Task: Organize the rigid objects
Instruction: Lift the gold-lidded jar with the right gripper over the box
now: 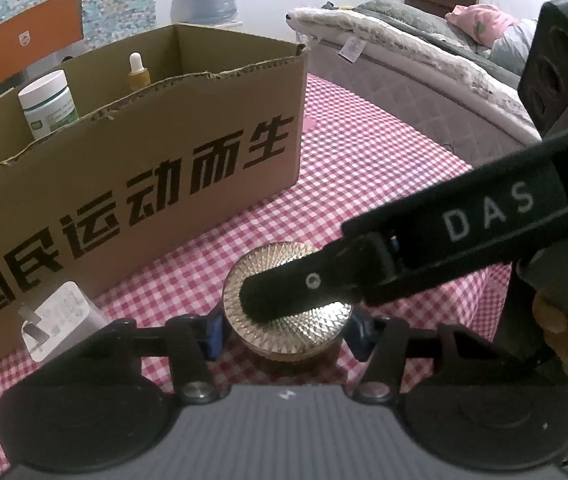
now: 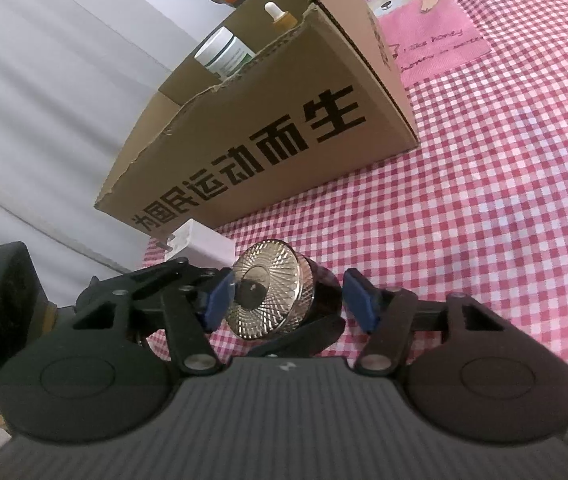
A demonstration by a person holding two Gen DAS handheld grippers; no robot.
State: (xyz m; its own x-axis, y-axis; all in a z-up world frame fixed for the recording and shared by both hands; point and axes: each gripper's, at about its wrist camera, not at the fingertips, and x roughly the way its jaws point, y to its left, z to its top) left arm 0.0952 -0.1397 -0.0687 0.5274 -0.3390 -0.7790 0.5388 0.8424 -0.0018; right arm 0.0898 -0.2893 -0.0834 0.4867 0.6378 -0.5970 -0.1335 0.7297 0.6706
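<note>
Reaching in from both sides, I have my two grippers around a small dark jar [image 1: 287, 320] with a round gold patterned lid, standing on the pink checked tablecloth [image 1: 363, 168] just in front of a cardboard box [image 1: 156, 184].

My left gripper [image 1: 284, 330] has its blue-padded fingers [image 1: 214, 334] spread wide on either side of the jar; I cannot tell whether the pads touch it. My right gripper [image 2: 284, 300] is also spread wide, with blue pads [image 2: 357, 300] flanking the jar, and from the left view one of its black fingers lies across the gold lid.

To do this step well, I judge I should let one gripper take the jar: centre the pads on the dark body below the lid, close squarely, and lift straight up so the smooth lid does not slip. The other gripper should clear away first.

The box is open at the top, with black Chinese lettering on its front wall. Inside it stand a white tub with a green label [image 1: 48, 102] and, further along, a small amber dropper bottle [image 1: 138, 72] with a white top, both upright. A white plug [image 1: 58, 320] lies outside, touching the box front.
</note>
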